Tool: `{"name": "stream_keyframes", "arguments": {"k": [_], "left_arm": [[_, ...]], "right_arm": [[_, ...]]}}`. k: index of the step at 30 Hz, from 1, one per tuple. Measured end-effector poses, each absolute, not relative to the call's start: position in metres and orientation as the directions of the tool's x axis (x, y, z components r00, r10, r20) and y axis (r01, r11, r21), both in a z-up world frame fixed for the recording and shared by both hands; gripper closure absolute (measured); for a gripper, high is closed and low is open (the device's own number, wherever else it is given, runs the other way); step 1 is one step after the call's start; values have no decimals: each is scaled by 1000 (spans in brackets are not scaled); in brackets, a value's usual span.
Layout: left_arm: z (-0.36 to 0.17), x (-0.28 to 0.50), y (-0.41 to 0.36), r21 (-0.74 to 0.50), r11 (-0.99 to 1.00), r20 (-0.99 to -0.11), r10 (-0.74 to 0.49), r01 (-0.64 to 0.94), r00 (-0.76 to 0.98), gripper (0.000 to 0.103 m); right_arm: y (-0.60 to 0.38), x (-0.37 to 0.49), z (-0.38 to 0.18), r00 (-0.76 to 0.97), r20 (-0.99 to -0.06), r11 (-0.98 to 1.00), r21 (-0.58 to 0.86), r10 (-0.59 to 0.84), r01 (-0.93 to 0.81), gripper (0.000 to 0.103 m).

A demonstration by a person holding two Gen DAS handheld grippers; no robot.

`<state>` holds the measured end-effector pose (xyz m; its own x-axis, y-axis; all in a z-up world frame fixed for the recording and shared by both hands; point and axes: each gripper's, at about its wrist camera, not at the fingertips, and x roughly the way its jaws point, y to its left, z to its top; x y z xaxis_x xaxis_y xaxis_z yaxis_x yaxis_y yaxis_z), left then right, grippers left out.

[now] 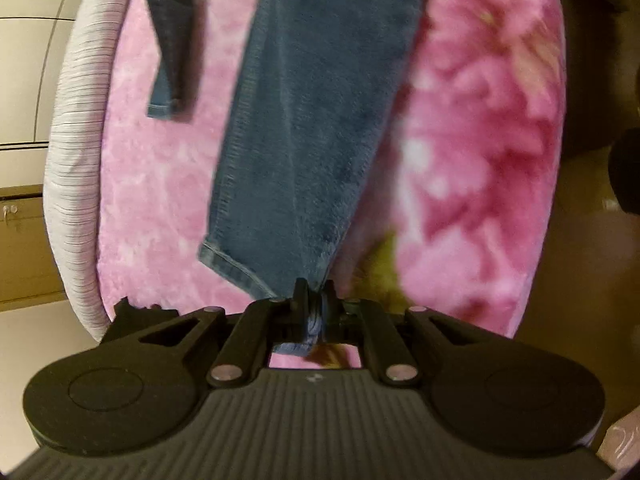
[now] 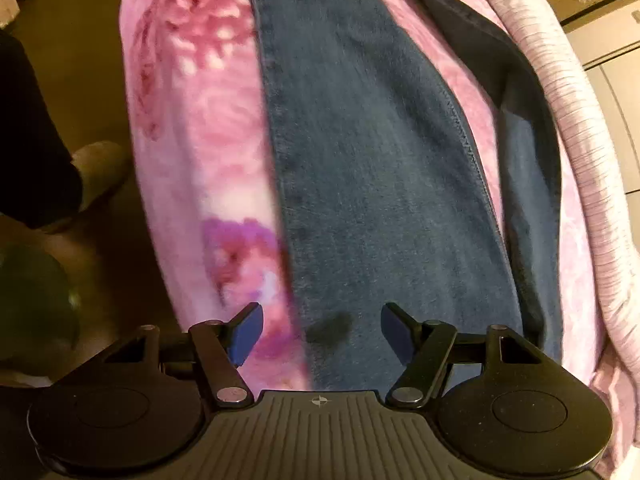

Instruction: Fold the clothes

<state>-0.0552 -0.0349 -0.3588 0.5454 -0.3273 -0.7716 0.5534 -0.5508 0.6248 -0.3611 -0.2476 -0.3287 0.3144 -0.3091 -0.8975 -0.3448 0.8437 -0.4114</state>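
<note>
Denim jeans [image 1: 304,128] are spread lengthwise on a pink flowered blanket [image 1: 480,140], with a second leg [image 1: 170,52] lying apart toward the striped edge of the bedding [image 1: 76,168]. The hem corner of the nearer leg is pinched between the closed fingers of the left gripper [image 1: 315,304]. The right gripper [image 2: 322,330] is held just above the jeans [image 2: 360,160] with its blue-padded fingers [image 2: 248,330] spread wide, and nothing is gripped.
</note>
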Motion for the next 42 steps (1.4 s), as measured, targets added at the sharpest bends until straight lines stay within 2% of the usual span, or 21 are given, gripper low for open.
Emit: {"name": "stream_keyframes", "arguments": {"k": [3,7,11,14,16,18,20,25,26,27,29,31,36,40,42], "left_arm": [[-349,-41,-35,619,-550,-774,-303,561,556,88],[-319,-14,-30,605,-423,-788,-192,675,585,82],[-287,8,-51,601,-259,-798,-144,756,585,74],[-276,7,-92,595,-212,-804,-181,776,567,70],[-272,5,-133,575,-193,-814,-237,795,531,63],[-274,1,-174,544,-174,-823,-299,821,482,46],[-277,0,-210,487,-150,-835,-368,861,408,41],[-307,8,-257,477,-210,-849,-359,853,387,40],[-313,9,-266,475,-222,-852,-357,851,382,46],[-319,11,-276,473,-234,-855,-355,849,378,68],[-332,14,-294,469,-258,-860,-351,845,370,98],[-342,17,-312,464,-281,-865,-347,840,362,99],[-241,40,-294,429,-262,-880,-336,864,335,100],[-161,72,-307,350,-283,-928,-238,893,288,99],[-149,88,-331,305,-333,-951,-163,892,264,98]], "right_arm": [[-269,-365,-303,308,-901,900,-379,-306,-217,34],[-321,-394,-273,245,-910,942,-314,-335,122,33],[-397,-449,-261,136,-916,816,-258,-377,518,33],[-440,-472,-256,110,-914,714,-226,-391,663,33],[-464,-479,-254,111,-914,663,-196,-391,722,33],[-481,-479,-252,130,-913,637,-163,-386,753,33],[-490,-474,-248,148,-909,655,-161,-390,738,33],[-490,-446,-249,195,-906,737,-166,-377,655,33],[-489,-441,-250,202,-905,751,-169,-375,638,33],[-488,-436,-251,206,-905,763,-172,-373,623,33],[-484,-428,-255,211,-905,780,-178,-369,601,33],[-483,-421,-257,220,-906,797,-179,-363,577,33],[-477,-410,-264,250,-908,831,-162,-337,532,33],[-470,-403,-272,264,-909,844,-149,-322,516,33],[-467,-399,-276,271,-909,848,-143,-317,511,33]]}}
